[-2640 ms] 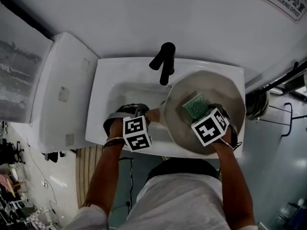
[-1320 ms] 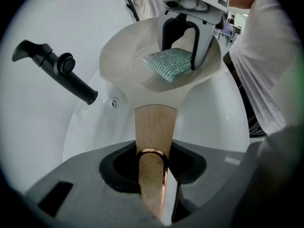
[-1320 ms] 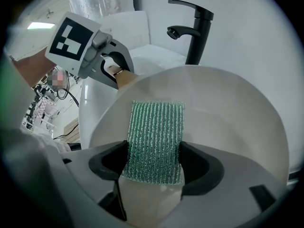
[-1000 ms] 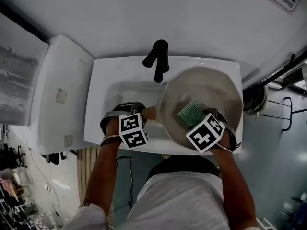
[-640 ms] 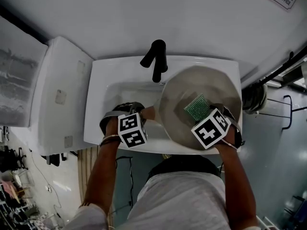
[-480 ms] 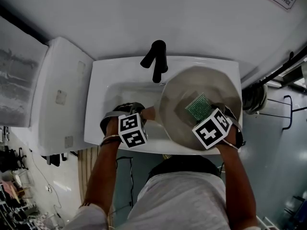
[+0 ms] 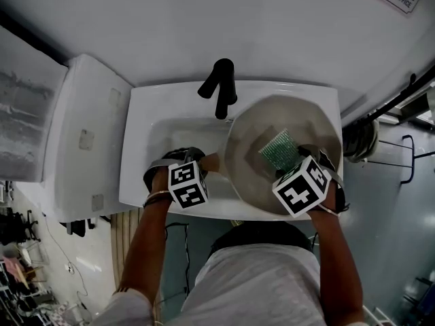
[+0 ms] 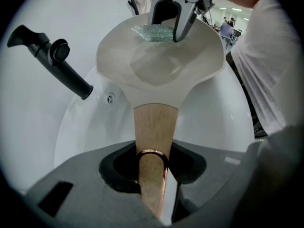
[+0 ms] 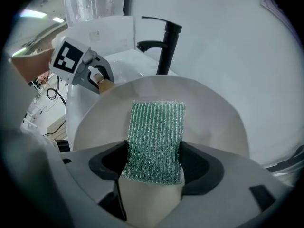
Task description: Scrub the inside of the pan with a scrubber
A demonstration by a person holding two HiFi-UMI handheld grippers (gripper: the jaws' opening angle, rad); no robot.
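Note:
A cream pan [image 7: 299, 117] with a wooden handle [image 7: 211, 161] is held tilted over the white sink [image 7: 163, 128]. My left gripper [image 7: 197, 156] is shut on that handle [image 8: 154, 132], which runs between its jaws [image 8: 152, 167]. My right gripper [image 7: 302, 156] is shut on a green ribbed scrubber [image 7: 280, 148]. In the right gripper view the scrubber [image 9: 156, 137] sticks out from the jaws [image 9: 154, 167] and lies against the pan's inner surface [image 9: 213, 113]. In the left gripper view the scrubber [image 8: 152, 31] sits on the pan's far side [image 8: 161, 68].
A black faucet [image 7: 221, 87] stands at the back of the sink, close to the pan's left rim. A white cabinet [image 7: 88, 128] is left of the sink. Dark pipes [image 7: 397, 111] run at the right by the wall.
My right gripper has slid the scrubber a little farther up the pan's inside, away from the near rim. The left gripper and the handle have stayed put.

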